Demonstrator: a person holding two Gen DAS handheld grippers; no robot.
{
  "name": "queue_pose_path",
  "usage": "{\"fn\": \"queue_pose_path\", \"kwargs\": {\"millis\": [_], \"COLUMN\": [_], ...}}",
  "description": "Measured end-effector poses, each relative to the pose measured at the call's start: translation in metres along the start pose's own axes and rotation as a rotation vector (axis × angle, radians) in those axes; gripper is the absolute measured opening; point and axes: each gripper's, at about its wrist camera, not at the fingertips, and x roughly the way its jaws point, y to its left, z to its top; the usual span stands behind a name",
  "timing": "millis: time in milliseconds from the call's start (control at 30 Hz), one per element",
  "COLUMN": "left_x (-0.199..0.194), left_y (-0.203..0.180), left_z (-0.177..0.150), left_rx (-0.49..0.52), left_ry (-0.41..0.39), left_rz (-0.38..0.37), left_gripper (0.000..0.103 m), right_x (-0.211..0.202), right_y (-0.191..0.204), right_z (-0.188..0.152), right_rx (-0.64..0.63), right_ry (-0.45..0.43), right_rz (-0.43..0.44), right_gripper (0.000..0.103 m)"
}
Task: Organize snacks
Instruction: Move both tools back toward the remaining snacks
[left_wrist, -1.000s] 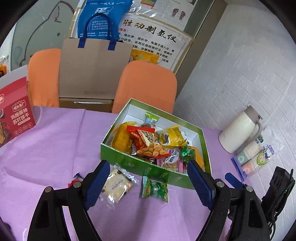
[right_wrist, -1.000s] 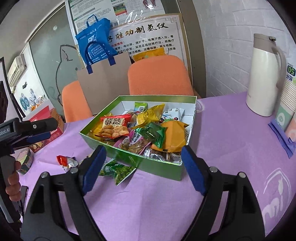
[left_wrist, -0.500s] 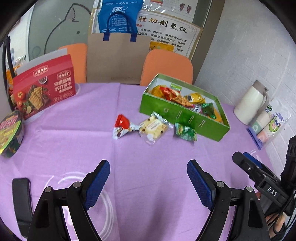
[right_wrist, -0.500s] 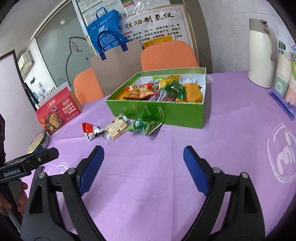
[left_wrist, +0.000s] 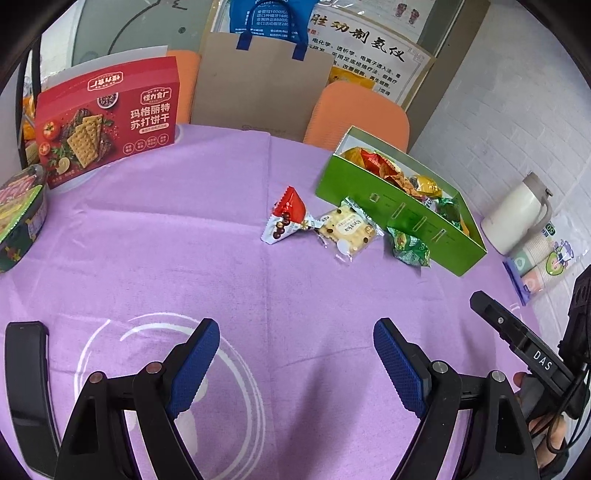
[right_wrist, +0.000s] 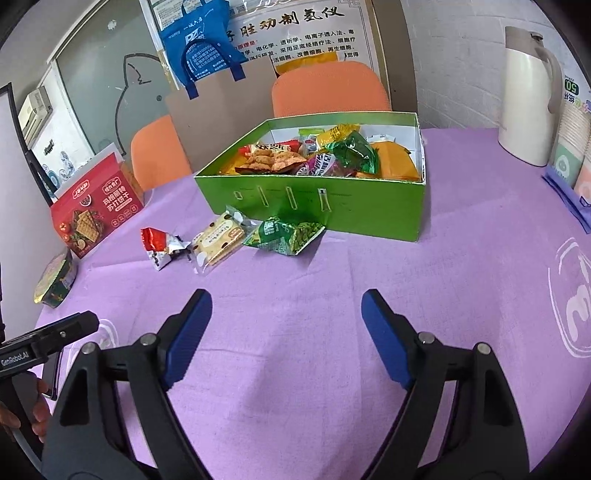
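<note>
A green box (left_wrist: 369, 192) (right_wrist: 369, 206) full of snack packets stands on the purple tablecloth. Three packets lie loose in front of it: a red-and-white pyramid packet (left_wrist: 284, 218) (right_wrist: 159, 245), a clear-wrapped biscuit (left_wrist: 347, 229) (right_wrist: 218, 242) and a green pea packet (left_wrist: 410, 245) (right_wrist: 286, 236). My left gripper (left_wrist: 295, 350) is open and empty, well short of the packets. My right gripper (right_wrist: 284, 317) is open and empty too, a short way in front of the pea packet.
A red cracker box (left_wrist: 107, 118) (right_wrist: 94, 208) and a round bowl (left_wrist: 18, 218) (right_wrist: 55, 277) stand at the left. A black phone (left_wrist: 26, 387) lies near-left. A white thermos (left_wrist: 517, 218) (right_wrist: 528, 96) and paper cups (left_wrist: 535, 262) (right_wrist: 572, 147) stand at the right. Orange chairs (right_wrist: 328, 88) lie beyond.
Both grippers have pulled back from the green box towards the near edge of the table, so the box and loose packets look farther away. Both stayed open and empty.
</note>
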Motion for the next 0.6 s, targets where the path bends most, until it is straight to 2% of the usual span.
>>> {"fn": "queue_pose_path", "kwargs": {"millis": [367,500,600], "left_x": [0.039,0.053,0.065], "left_y": [0.011,0.009,0.010], "left_z": [0.040,0.058,0.070], "left_rx": [0.058,0.109,0.120], "left_ry": [0.038,0.025,0.000], "left_rz": [0.041,0.045,0.020], "left_gripper": [0.087,0.087,0.087], "right_x": [0.056,0.071,0.080], "right_y": [0.001,-0.003,-0.004], "right_z": [0.027,0.036,0.041], "right_rx": [-0.024,-0.020,-0.033], "right_ry": [0.060,0.070,0.078], "right_rz": [-0.050,-0.053,-0.047], "right_gripper": [0.083,0.080,0.075]}}
